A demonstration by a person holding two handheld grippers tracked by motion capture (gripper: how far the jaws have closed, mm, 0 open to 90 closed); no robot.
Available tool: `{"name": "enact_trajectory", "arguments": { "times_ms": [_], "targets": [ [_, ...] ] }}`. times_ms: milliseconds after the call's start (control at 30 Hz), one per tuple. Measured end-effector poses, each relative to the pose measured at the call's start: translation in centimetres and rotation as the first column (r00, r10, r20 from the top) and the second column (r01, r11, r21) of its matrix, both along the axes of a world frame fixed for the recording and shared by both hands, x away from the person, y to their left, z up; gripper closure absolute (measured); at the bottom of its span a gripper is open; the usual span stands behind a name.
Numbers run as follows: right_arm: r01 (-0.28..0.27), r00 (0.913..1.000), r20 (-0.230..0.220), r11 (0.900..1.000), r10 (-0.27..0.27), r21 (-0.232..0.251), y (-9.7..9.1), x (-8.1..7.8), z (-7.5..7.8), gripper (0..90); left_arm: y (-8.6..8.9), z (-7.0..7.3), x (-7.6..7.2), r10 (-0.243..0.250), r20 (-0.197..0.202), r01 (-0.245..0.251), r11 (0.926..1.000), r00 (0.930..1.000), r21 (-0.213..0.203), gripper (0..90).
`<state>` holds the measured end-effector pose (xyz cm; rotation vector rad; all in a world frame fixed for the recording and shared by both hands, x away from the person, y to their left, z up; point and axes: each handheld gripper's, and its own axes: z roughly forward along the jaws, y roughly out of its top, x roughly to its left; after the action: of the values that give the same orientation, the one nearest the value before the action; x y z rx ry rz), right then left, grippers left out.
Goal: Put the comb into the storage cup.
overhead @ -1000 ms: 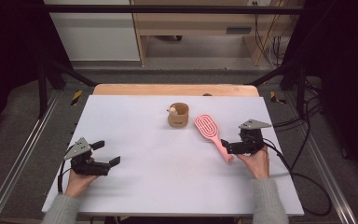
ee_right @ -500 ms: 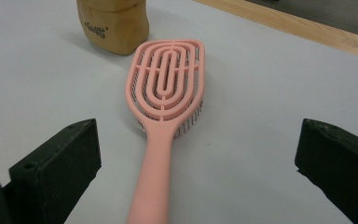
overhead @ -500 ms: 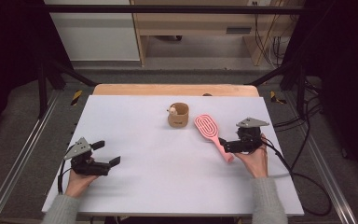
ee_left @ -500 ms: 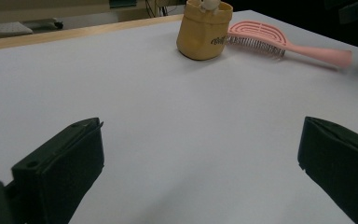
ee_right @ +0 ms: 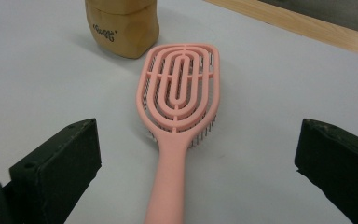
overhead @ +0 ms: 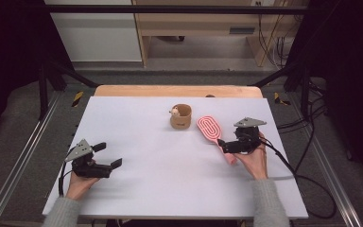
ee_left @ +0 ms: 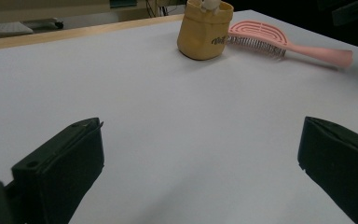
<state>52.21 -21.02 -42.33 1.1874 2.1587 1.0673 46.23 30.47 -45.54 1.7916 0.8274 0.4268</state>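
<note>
Partly hidden, the pink brush (ee_right: 179,116) handle runs under the spread right hand-held gripper (overhead: 228,145) — its end cut off; left hand-held gripper (overhead: 108,156) spread over bare counter (overhead: 170,165).

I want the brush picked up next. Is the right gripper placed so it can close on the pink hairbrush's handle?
Probably yes. The right gripper is open, with the pink hairbrush handle running between its jaws on the table. Nothing lies between them; the tan pouch sits beyond the brush head.

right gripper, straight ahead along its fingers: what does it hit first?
The pink hairbrush: its handle already runs between the open fingers of the right gripper, head dead ahead. Beyond it sits the tan pouch. Height above the handle is hard to judge.
</note>
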Motion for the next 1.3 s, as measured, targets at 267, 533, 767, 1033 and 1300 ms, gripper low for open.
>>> {"name": "enact_trajectory", "arguments": {
  "times_ms": [267,533,767,1033,1300],
  "targets": [
    [0.003,0.9998,-0.019,0.9997,-0.003,-0.025,0.5,0.8,-0.7,0.7,0.0,0.0,0.0,0.002,-0.002,-0.002,1.0000,1.0000,0.001,0.1],
    [-0.007,0.9987,-0.051,0.9990,0.004,-0.045,1.0,1.5,-1.3,1.0,0.0,0.0,0.1,0.004,-0.005,-0.004,1.0000,1.0000,0.001,0.0],
    [-0.007,0.9975,-0.070,0.9981,0.003,-0.061,1.5,1.8,-2.0,2.4,0.0,0.0,0.1,0.006,-0.007,-0.006,1.0000,1.0000,0.000,0.1],
    [-0.018,0.9956,-0.093,0.9978,0.012,-0.064,1.9,2.2,-2.7,7.3,0.1,-0.1,0.1,0.007,-0.008,-0.007,1.0000,0.9999,0.000,0.0],
    [-0.035,0.9931,-0.114,0.9962,0.026,-0.080,2.2,2.3,-3.3,16.3,0.1,-0.1,0.1,0.007,-0.008,-0.007,1.0000,0.9999,-0.001,0.0]
  ]
}}
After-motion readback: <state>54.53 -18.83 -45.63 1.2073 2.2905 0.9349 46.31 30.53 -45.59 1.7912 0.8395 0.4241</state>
